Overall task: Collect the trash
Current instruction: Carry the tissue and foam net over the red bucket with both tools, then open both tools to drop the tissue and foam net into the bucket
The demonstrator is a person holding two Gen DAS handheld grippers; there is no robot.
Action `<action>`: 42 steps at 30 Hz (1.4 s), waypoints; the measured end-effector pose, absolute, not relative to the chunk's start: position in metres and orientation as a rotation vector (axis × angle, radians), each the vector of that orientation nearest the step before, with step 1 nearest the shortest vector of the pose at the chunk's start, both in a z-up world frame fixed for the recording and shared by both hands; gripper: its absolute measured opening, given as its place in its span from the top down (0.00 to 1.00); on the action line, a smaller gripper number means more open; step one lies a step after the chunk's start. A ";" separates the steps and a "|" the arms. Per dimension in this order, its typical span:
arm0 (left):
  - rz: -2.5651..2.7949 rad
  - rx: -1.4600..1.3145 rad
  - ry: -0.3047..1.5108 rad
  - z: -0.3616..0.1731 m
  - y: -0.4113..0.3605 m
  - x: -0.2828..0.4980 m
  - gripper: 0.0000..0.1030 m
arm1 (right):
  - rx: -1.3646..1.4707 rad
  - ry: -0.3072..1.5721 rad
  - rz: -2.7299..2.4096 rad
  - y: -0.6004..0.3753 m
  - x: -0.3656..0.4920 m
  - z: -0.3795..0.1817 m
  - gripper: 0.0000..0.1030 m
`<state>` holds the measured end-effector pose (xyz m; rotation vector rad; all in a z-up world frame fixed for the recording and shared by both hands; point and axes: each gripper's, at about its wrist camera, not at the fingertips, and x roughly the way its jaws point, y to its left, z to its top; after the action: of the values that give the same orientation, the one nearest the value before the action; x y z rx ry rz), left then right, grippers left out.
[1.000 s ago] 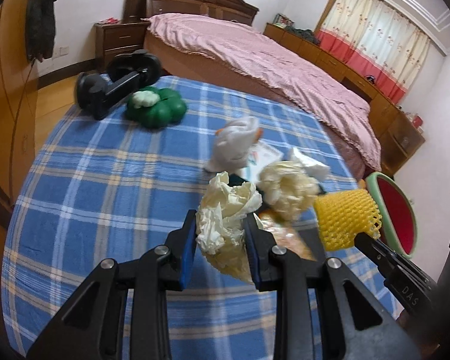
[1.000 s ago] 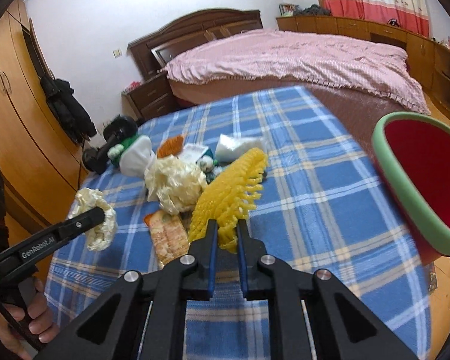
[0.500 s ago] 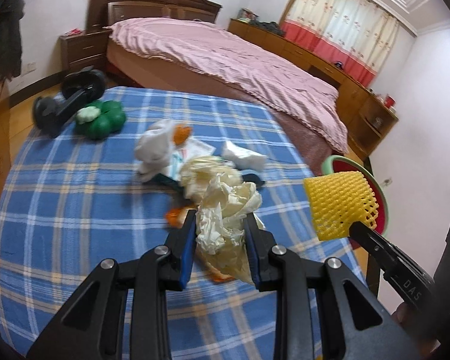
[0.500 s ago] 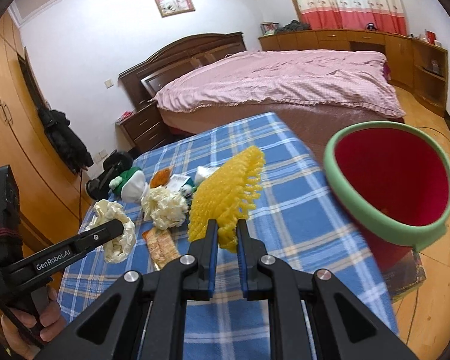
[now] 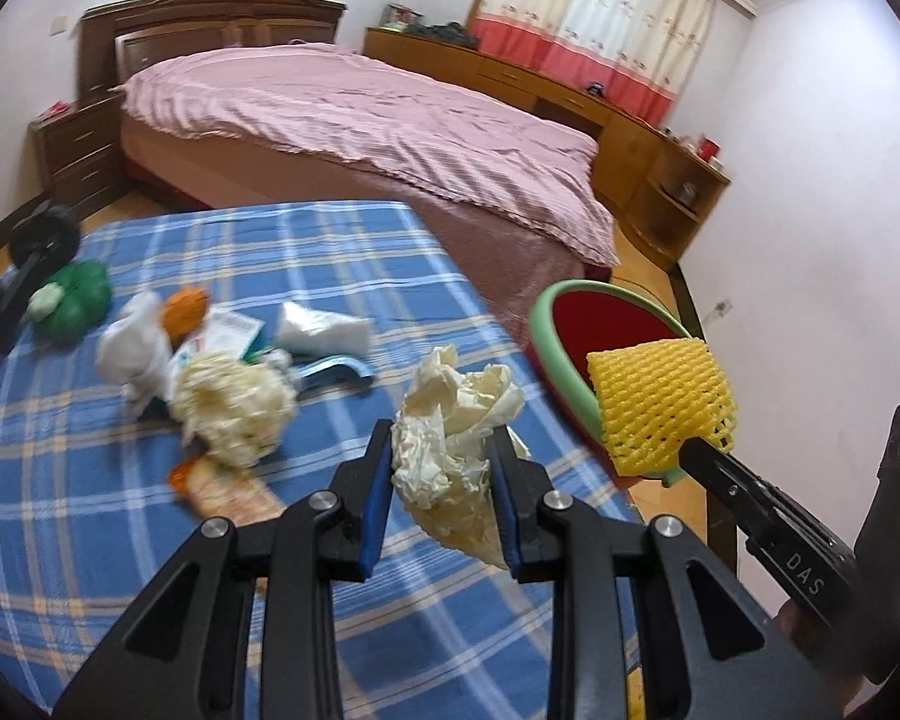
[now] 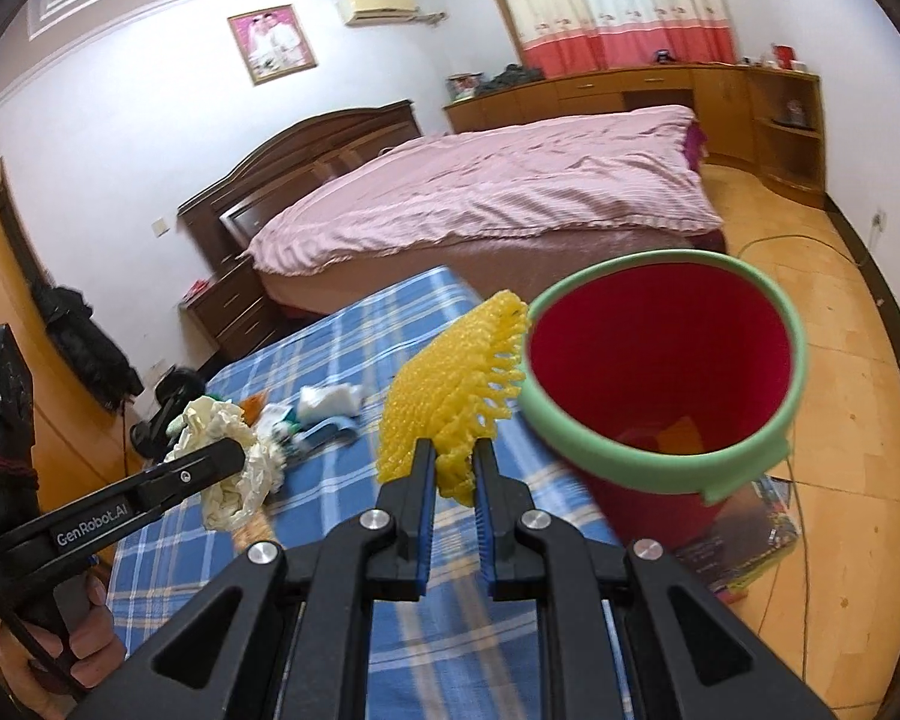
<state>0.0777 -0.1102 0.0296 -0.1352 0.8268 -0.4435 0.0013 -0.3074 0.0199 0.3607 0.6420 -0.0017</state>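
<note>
Grippers carrying trash beside the bin

Right gripper [image 6: 452,468] pinches a yellow foam fruit net [image 6: 453,384], its top edge at the green rim of the red plastic bin [image 6: 750,450] standing on the floor beside the table. Left gripper [image 5: 441,483] clamps a crumpled cream paper wad [image 5: 450,444] above the blue plaid tablecloth [image 5: 330,252]. More wrappers and a fluffy cream wad [image 5: 231,408] lie on the cloth farther left.

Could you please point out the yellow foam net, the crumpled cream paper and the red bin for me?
yellow foam net [image 6: 450,384]: right wrist view, middle of its mesh.
crumpled cream paper [image 5: 450,450]: left wrist view, centre of the wad.
red bin [image 6: 672,483]: right wrist view, near green rim.
</note>
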 end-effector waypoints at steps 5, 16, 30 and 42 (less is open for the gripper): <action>-0.487 -0.102 0.829 0.033 -0.138 0.083 0.71 | 0.388 0.630 -0.047 -0.332 -0.002 0.019 0.87; -0.589 -0.022 0.843 0.026 -0.202 0.110 0.71 | 0.459 0.634 -0.147 -0.385 0.000 0.003 0.87; -0.721 0.033 0.871 0.001 -0.284 0.142 0.71 | 0.510 0.678 -0.266 -0.438 0.013 -0.029 0.87; -0.711 0.055 0.893 -0.021 -0.299 0.157 0.71 | 0.533 0.711 -0.286 -0.452 0.023 -0.045 0.86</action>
<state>0.1568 -0.2992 -0.0215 0.0547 0.8929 -0.7114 0.0229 -0.4517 -0.0455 0.5327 0.7111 -0.2858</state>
